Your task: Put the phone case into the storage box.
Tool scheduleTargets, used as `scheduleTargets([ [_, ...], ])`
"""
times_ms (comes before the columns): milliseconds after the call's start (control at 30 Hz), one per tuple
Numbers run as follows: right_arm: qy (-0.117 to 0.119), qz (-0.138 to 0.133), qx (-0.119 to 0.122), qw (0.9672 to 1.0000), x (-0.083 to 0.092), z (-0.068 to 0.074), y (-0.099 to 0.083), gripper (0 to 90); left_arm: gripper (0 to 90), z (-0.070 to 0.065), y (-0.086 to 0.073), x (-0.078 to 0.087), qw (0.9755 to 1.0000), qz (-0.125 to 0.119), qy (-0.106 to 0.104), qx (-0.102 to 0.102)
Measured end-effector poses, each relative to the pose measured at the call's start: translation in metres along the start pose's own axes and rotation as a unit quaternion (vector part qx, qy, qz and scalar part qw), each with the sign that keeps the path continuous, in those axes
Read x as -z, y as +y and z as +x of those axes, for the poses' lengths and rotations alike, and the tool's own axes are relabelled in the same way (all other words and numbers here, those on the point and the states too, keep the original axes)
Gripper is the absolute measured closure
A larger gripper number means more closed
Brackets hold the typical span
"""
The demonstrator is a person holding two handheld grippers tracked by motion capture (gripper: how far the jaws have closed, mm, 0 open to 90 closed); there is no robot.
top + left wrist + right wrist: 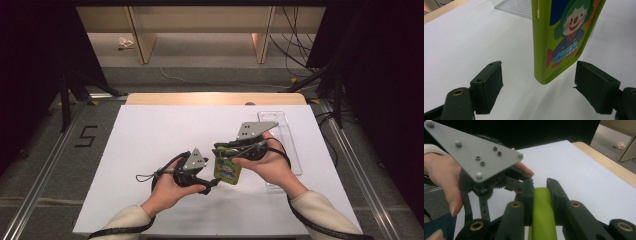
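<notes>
A lime-green phone case [227, 171] printed with a clown hangs on end above the white board, its picture side plain in the left gripper view [564, 37]. My right gripper [225, 152] is shut on its upper end; the right gripper view has both jaws pressed on the green edge [542, 212]. My left gripper [212, 184] sits just below and left of it. Its jaws stand open [541, 83] on either side of the case's lower corner, with gaps on both sides. The left gripper's grey plate [474, 152] and the hand holding it are close by.
A clear plastic tray [282, 145] lies on the right side of the white board [150, 150], behind the case [514, 7]. The wooden table edge [215, 98] runs along the far side. Beyond it are floor, cables and wooden shelf legs.
</notes>
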State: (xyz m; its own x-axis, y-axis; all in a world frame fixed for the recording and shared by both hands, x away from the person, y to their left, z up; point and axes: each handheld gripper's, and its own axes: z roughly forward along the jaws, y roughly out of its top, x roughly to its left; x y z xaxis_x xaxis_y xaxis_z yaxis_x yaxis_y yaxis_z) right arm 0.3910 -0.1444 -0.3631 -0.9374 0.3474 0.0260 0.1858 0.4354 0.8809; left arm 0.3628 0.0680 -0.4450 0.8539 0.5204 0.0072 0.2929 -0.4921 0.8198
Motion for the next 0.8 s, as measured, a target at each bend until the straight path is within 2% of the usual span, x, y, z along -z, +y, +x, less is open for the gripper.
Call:
scheduleTargets([
  [533, 0.010, 0.008, 0.004, 0.9999, -0.0010, 0.0033, 0.0010, 77.6, 29.4, -0.0017, -0.0003, -0.0025, 0.9997, -0.001, -0.016, -0.018],
  [800, 0.016, 0.010, 0.000, 0.9998, -0.0019, 0.0038, 0.0007, 77.5, 34.6, -0.0009, -0.0017, -0.0052, 0.9994, -0.002, -0.028, -0.020],
])
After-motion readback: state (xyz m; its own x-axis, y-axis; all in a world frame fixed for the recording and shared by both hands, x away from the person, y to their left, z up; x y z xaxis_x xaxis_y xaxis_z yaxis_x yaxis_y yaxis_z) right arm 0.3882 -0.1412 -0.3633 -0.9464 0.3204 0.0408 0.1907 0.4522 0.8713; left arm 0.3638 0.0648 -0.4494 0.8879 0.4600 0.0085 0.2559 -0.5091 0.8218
